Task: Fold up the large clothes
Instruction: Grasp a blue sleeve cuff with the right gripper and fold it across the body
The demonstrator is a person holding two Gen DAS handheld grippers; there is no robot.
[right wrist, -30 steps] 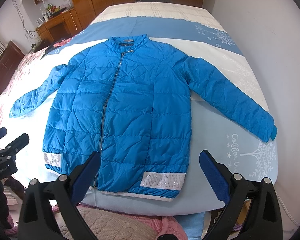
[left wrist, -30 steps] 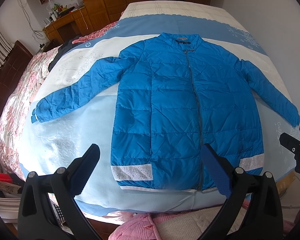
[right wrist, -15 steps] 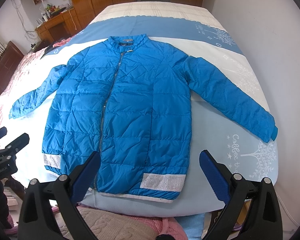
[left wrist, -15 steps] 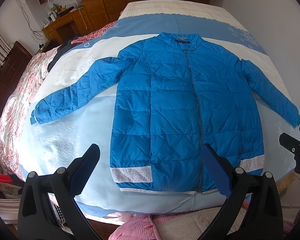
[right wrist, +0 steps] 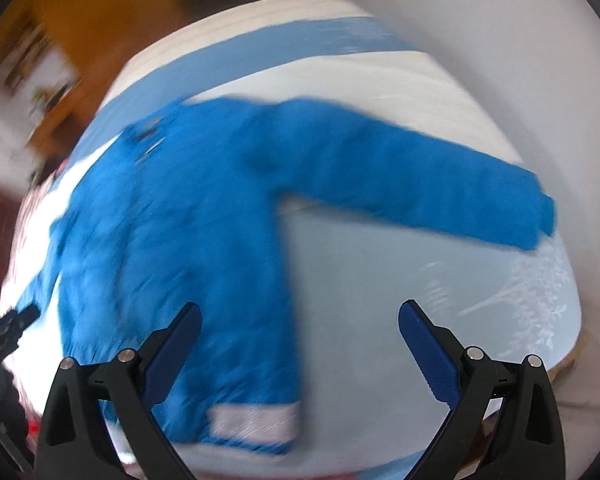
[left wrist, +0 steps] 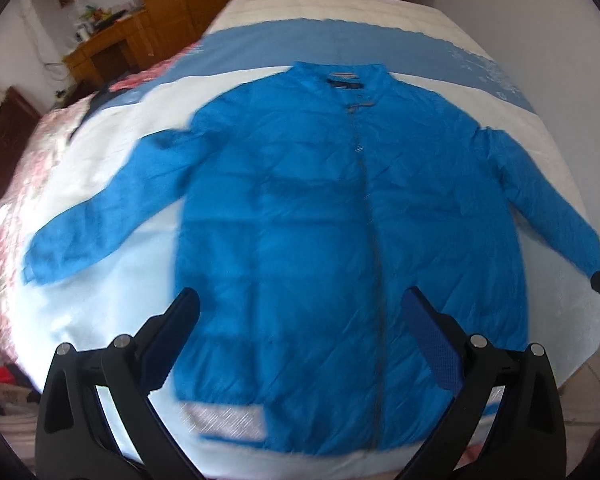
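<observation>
— Blue quilted jacket (left wrist: pixel 340 240) is what you have in front of you, spread flat and front-up on the bed (left wrist: pixel 112 280), zip closed down the middle, collar toward the far end, both sleeves angled out to the sides.

— And your grippers?

— Your left gripper (left wrist: pixel 300 312) hangs over the lower part of the jacket body, jaws spread wide with nothing between them. Its fingertips (left wrist: pixel 186 312) frame the area just above the hem, where a pale sparkly band (left wrist: pixel 224 420) sits near the left corner. I cannot tell whether they touch the fabric.

— The right one?

— Your right gripper (right wrist: pixel 300 320) is likewise fully parted and empty. Its view is heavily smeared, so take the details loosely. One fingertip lies over the side edge of the jacket (right wrist: pixel 172 248); the other is over bare light-blue sheet (right wrist: pixel 380 280). The jacket's sleeve (right wrist: pixel 420 192) stretches out across that view toward the white wall (right wrist: pixel 520 60), cuff near the bed's edge.

— Anything else around you?

— Wooden cabinets (left wrist: pixel 172 4) and a desk (left wrist: pixel 104 52) stand beyond the bed on the left, and a pink floral quilt (left wrist: pixel 16 184) lies along the bed's left side.
</observation>
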